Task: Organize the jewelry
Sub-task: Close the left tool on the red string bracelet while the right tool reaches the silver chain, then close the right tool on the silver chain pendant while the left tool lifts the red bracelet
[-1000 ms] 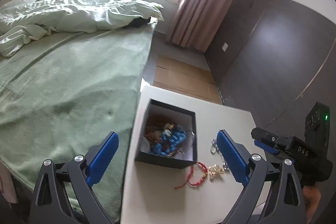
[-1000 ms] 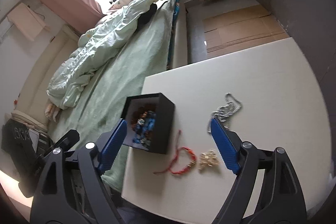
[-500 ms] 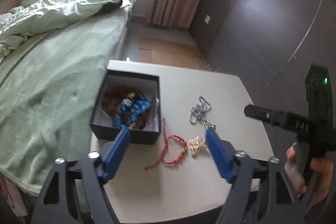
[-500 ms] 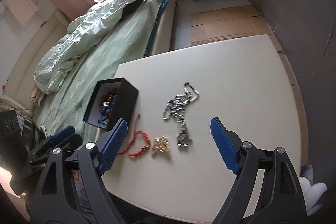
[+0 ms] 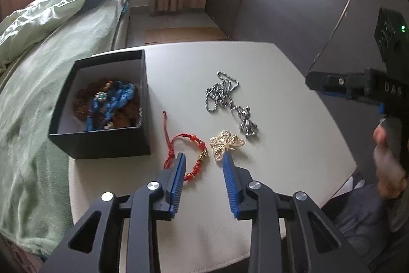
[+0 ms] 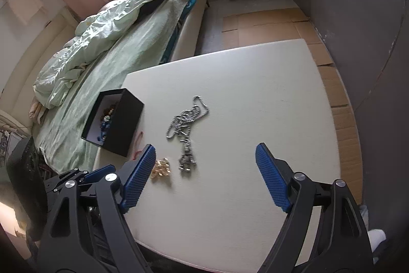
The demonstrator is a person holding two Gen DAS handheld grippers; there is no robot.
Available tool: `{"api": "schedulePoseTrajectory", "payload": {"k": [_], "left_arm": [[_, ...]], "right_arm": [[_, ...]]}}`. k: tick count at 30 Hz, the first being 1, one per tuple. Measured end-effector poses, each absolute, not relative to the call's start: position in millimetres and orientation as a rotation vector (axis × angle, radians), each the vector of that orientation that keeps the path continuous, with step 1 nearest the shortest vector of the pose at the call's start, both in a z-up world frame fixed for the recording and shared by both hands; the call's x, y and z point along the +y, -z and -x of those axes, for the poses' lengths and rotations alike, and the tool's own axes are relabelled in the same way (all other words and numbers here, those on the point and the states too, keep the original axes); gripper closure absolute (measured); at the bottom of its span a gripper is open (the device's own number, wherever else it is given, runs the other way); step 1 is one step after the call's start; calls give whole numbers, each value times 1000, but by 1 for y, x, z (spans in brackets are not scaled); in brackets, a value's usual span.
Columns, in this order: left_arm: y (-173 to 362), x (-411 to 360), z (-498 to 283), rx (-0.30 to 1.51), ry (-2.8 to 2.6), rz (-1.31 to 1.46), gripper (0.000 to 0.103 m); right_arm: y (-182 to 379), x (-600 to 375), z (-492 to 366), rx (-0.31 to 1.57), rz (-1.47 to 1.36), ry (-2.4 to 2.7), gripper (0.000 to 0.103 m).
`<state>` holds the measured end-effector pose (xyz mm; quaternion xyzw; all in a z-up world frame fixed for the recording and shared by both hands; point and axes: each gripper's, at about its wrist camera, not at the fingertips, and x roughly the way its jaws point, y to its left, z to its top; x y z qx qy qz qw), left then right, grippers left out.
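Observation:
A black open box [image 5: 98,145] with blue and brown beads inside stands at the left edge of the white table [image 5: 281,94]. Beside it lie a red bead bracelet [image 5: 194,152], a gold butterfly brooch [image 5: 225,143] and a silver chain with a figure pendant [image 5: 225,96]. My left gripper [image 5: 203,157] is open, jaws partly narrowed, just short of the bracelet and brooch. My right gripper [image 6: 205,152] is wide open above the table, near the pendant [image 6: 186,160] and the brooch [image 6: 161,169]. The box also shows in the right wrist view [image 6: 125,129].
A bed with a green blanket [image 5: 38,83] runs along the table's left side. Dark wardrobe panels [image 5: 294,4] stand to the right. Cardboard sheets [image 6: 268,27] cover the floor beyond the table. The other gripper's body [image 5: 358,88] shows at the right.
My left gripper has moved right and down toward the bracelet and brooch, and its jaws have narrowed. My right gripper has shifted right, over the chain.

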<state>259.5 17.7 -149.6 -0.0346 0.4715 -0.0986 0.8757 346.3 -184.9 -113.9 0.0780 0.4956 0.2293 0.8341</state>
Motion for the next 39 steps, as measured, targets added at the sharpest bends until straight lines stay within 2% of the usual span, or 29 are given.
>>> {"api": "schedulePoseTrajectory", "payload": {"k": [5, 8, 9, 11, 13, 17, 20, 25, 30, 34, 36, 38, 39], "left_arm": [[164, 8, -269, 1001, 199, 23, 76], [172, 2, -274, 1014, 200, 2, 81], [175, 1, -275, 1017, 193, -4, 82], [180, 0, -279, 1028, 189, -8, 86], [187, -2, -282, 1038, 179, -17, 87], [190, -7, -280, 1024, 162, -52, 90], [191, -7, -280, 1018, 141, -69, 98], [187, 1, -281, 1021, 149, -6, 99], [172, 6, -278, 983, 172, 33, 99], [162, 12, -277, 962, 179, 69, 99], [154, 18, -279, 951, 182, 89, 99], [148, 22, -280, 941, 182, 93, 99], [143, 25, -281, 932, 181, 99, 99]], "right_arm": [[122, -192, -350, 1064, -151, -477, 26], [124, -194, -352, 1065, -152, -476, 26], [126, -196, -353, 1065, -155, -476, 27], [132, -196, -356, 1078, -171, -484, 41], [139, -192, -360, 1102, -166, -484, 48], [147, -176, -363, 1120, -128, -513, 48], [153, -161, -365, 1133, -107, -528, 50], [160, -140, -368, 1163, -82, -540, 54], [170, -114, -368, 1194, 2, -528, 65], [176, -100, -371, 1204, 73, -501, 66], [177, -95, -373, 1200, 105, -489, 71], [179, -93, -373, 1193, 138, -459, 90], [179, -93, -374, 1199, 141, -461, 90]]}}
